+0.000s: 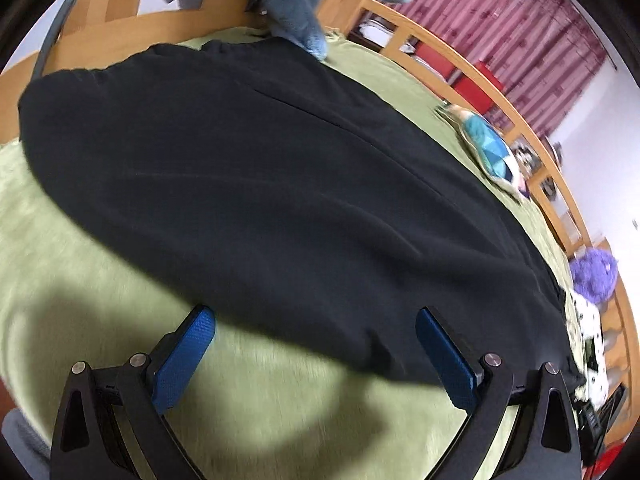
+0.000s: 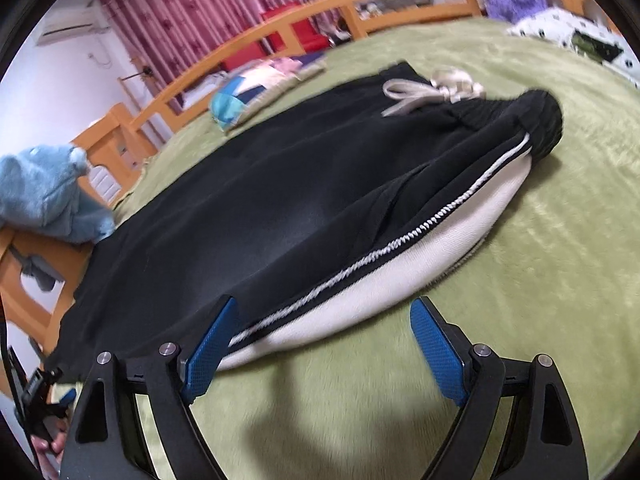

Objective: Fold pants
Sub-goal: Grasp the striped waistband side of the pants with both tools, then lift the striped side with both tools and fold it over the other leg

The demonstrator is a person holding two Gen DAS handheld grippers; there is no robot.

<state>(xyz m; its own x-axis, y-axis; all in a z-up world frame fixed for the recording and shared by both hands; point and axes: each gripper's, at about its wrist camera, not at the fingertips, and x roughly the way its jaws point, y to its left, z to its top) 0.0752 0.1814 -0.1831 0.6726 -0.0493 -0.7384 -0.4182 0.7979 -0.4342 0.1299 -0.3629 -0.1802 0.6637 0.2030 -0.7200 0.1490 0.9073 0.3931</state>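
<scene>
Flat on fuzzy green bedding, soft black pants lie beneath both grippers' spread, empty blue-ribbed fingers.

pants | black, white side stripe, drawstring | flat on green blanket

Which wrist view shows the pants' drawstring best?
The right wrist view: the pale drawstring lies tied at the waistband of the black pants. The left wrist view shows only plain black cloth of the pants, no drawstring.
</scene>
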